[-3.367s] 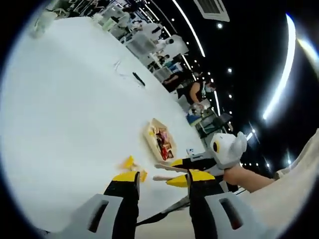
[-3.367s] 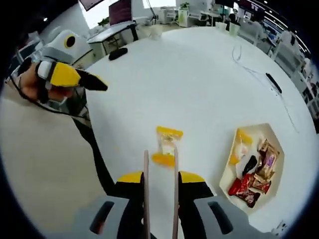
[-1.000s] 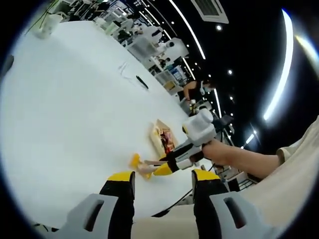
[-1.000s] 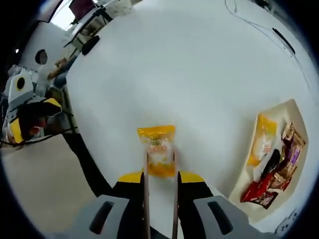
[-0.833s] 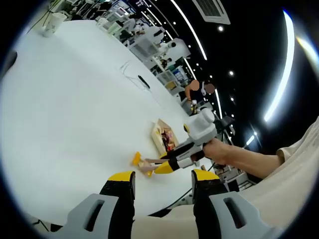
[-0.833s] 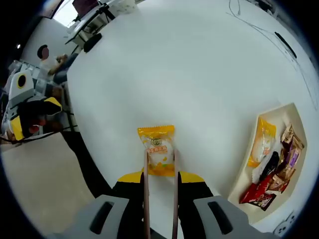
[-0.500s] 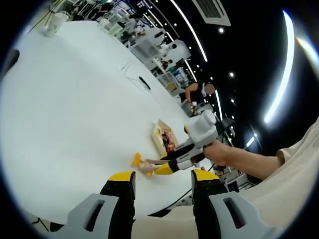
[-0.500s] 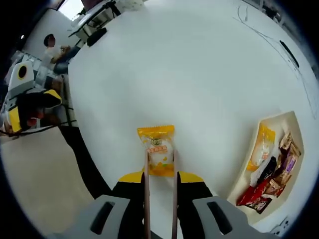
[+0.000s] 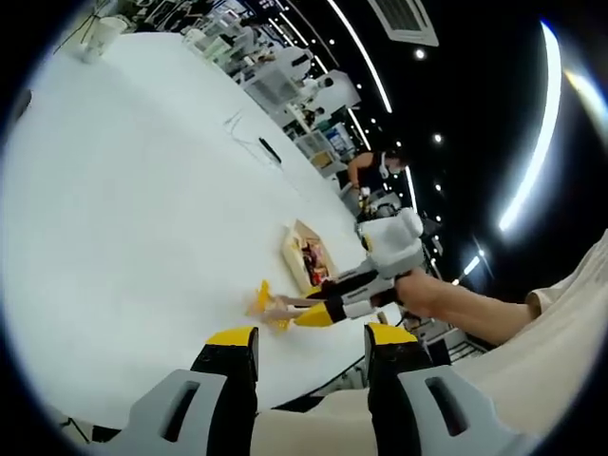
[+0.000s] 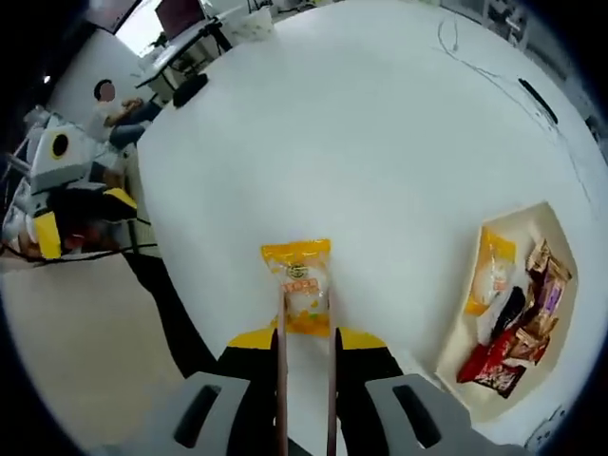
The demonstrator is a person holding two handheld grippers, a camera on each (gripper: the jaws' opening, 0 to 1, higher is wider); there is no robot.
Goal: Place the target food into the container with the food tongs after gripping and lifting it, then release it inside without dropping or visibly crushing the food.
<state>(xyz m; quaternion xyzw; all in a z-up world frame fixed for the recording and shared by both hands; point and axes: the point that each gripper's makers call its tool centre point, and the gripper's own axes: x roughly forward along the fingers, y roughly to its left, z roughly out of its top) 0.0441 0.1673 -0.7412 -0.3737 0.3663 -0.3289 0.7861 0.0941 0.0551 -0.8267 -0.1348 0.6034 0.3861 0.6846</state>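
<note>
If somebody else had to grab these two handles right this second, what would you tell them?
Right gripper: shut on the food tongs, whose tips pinch the yellow snack packet above the white table.
Left gripper: open, holding nothing, off to the side.
Container: on the table to the packet's right, already holding other wrapped snacks.
Done: packet gripped.
Left: carry it over the container, open the tongs gently inside.

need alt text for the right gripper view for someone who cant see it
The right claw holds wooden food tongs pinched on a yellow snack packet, above a white table. To the right, a cream tray holds another yellow packet and several red and brown wrapped snacks; the left claw is at the table's left edge.
</note>
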